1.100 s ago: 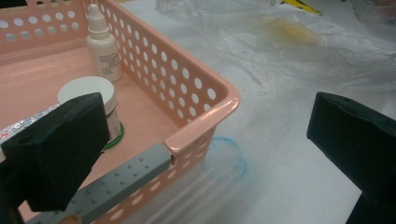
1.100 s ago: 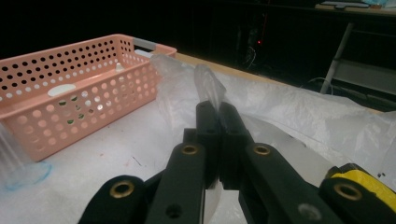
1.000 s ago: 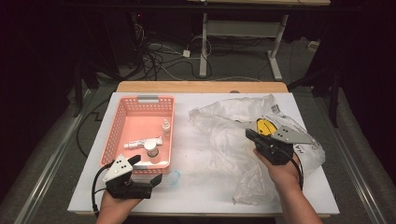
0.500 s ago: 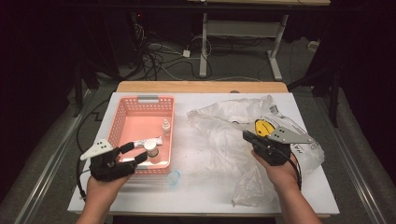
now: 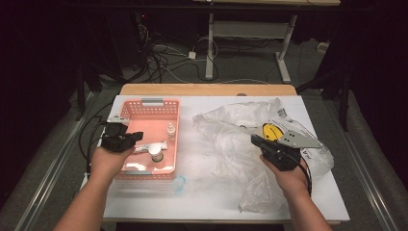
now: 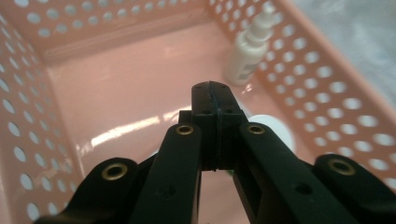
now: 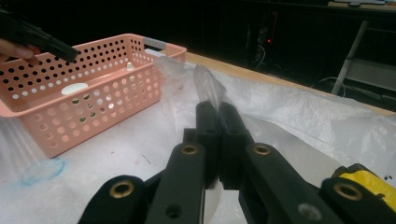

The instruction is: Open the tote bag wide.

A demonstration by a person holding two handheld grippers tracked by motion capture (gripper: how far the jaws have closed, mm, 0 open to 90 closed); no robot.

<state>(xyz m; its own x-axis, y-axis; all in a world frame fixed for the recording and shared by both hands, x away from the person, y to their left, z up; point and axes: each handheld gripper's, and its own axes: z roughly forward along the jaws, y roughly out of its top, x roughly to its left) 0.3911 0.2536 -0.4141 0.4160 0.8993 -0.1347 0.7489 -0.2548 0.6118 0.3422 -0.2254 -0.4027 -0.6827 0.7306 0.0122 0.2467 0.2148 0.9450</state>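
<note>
- Near right, the right gripper point(image 5: 256, 140) stays clenched on the clear crinkled plastic bag point(image 5: 240, 125), pinning it open for unloading
- Left, the left gripper point(image 5: 136, 136), jaws just closed on nothing, hangs over the pink perforated plastic basket point(image 5: 149, 102) holding a small white bottle point(image 6: 247, 46)

Crumpled clear plastic bag point(image 5: 226, 139), pinched upright, table

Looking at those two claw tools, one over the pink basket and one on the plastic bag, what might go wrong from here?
The left gripper hangs shut inside the pink basket, just above a white jar and a tube; dropping lower, it might knock them or the small upright bottle over.

The right gripper is clamped on a fold of the thin plastic bag; a hard pull might tear it or drag the yellow item inside toward the table's edge.
</note>
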